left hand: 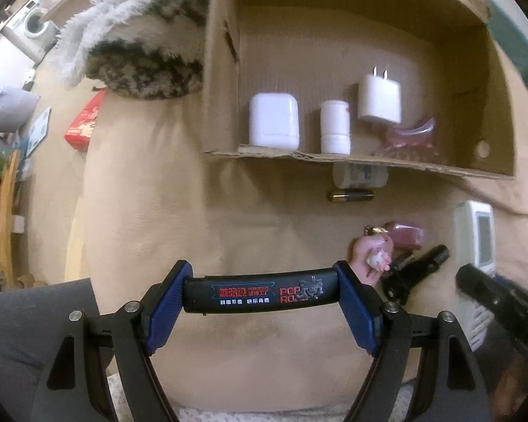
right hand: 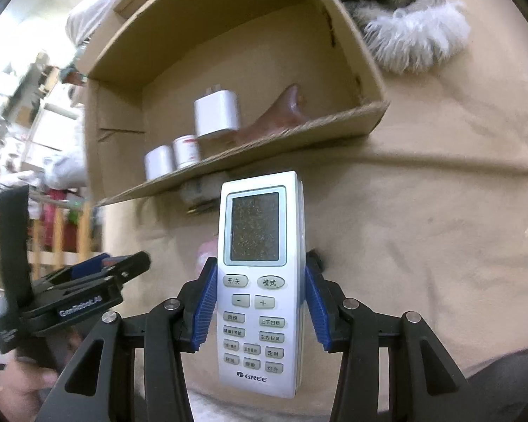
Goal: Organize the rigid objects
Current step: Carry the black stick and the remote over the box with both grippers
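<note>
My left gripper (left hand: 260,290) is shut on a black lighter-like bar (left hand: 260,291) with red print, held crosswise above the beige cloth. My right gripper (right hand: 260,299) is shut on a white GREE remote (right hand: 260,281), held upright; the remote also shows in the left wrist view (left hand: 477,235). A cardboard box (left hand: 334,156) lies open toward me and holds a white earbud case (left hand: 274,120), a white bottle (left hand: 335,126), a white charger plug (left hand: 379,97) and a pink translucent piece (left hand: 410,137).
On the cloth in front of the box lie a white jar (left hand: 360,176), a battery (left hand: 350,196), a pink keychain toy (left hand: 373,253), a pink block (left hand: 406,234) and a black tool (left hand: 419,267). A furry blanket (left hand: 140,52) sits left of the box.
</note>
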The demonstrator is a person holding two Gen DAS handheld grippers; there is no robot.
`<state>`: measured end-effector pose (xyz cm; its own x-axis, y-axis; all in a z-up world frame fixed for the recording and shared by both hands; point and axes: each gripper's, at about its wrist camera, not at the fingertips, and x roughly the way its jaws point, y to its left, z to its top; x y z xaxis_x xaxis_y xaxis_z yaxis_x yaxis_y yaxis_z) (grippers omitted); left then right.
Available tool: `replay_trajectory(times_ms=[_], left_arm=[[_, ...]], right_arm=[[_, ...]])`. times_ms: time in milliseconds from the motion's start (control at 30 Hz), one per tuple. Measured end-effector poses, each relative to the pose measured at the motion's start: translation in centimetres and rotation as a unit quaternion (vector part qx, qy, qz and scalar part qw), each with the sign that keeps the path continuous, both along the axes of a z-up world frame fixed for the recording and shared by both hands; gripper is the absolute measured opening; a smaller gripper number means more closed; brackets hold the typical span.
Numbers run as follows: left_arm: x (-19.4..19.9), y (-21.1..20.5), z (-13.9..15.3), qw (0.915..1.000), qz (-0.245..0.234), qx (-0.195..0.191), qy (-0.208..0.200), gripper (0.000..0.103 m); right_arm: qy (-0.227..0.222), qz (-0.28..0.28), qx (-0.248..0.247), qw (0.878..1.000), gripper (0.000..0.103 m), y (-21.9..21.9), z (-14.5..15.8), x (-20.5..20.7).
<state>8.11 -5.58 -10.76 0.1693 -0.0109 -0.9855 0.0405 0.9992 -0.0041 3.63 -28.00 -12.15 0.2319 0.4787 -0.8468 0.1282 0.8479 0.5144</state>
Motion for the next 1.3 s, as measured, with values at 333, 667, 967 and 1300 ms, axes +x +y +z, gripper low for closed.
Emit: replay_trajectory(times_ms=[333,667,967,1300], left_arm=[[-1.0,2.0,6.0,0.9956,0.014,-0.023,-0.090,0.079],[2.8,0.9,8.5,0.9889,0.004,-0.029,-0.146,0.079],[7.3,-1.2,8.4,0.9852,-0.026,-0.030,-0.167,0.079],[10.9,-2.4,5.6,0.9818,-0.038,0.002,-0.186,0.079]], right_arm=[[-0.055,0.022,0.048,0.997,0.049,1.4,3.6,-0.7],[-0.118,0.041,0.027,0.992,0.049,0.9,8.0,2.1],[-0.140,0.046,-0.002,0.989,0.049,0.1,9.4,7.2],[-0.129,0.034,-0.018,0.991,0.049,0.0,6.1,12.7]])
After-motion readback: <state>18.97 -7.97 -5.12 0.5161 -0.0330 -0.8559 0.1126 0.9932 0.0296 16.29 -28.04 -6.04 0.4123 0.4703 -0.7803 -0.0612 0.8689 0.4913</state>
